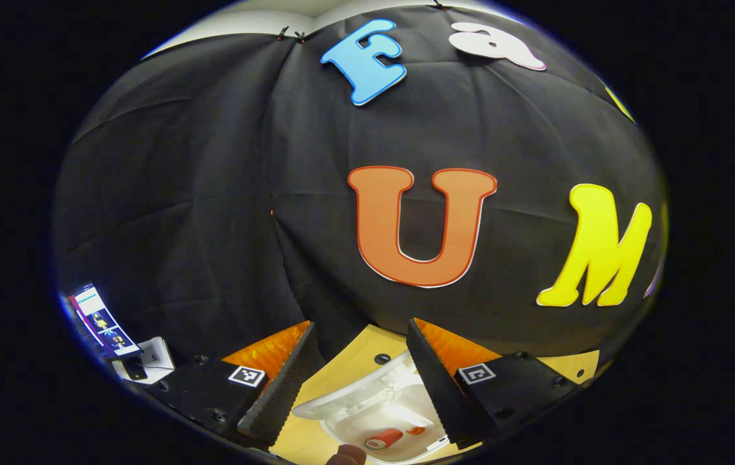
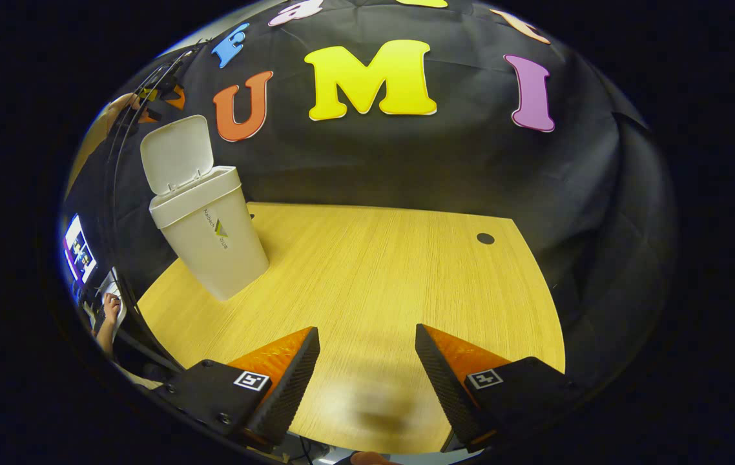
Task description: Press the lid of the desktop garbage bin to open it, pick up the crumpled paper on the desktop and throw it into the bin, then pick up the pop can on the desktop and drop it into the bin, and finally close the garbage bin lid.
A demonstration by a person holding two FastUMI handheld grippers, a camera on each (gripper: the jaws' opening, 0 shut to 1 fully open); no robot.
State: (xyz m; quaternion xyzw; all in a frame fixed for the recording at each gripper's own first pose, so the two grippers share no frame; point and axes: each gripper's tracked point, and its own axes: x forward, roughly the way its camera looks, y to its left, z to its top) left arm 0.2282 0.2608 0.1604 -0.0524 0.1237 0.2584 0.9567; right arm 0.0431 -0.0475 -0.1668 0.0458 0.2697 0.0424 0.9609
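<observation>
In the left gripper view my left gripper (image 1: pixel 361 349) is open, held above the white garbage bin (image 1: pixel 341 403), whose mouth shows between the fingers. A red pop can (image 1: pixel 383 439) lies inside the bin. In the right gripper view the same bin (image 2: pixel 212 239) stands at the table's far left with its lid (image 2: pixel 177 152) tilted up and open. My right gripper (image 2: pixel 367 352) is open over the wooden table (image 2: pixel 393 271), well to the right of the bin, with nothing between its fingers. The crumpled paper cannot be made out.
A phone with a lit screen (image 1: pixel 101 321) stands at the far left beside a small white box (image 1: pixel 151 363). A person's hand (image 2: pixel 109 310) and another screen (image 2: pixel 78 253) sit at the left edge. The table has a small round hole (image 2: pixel 485 238).
</observation>
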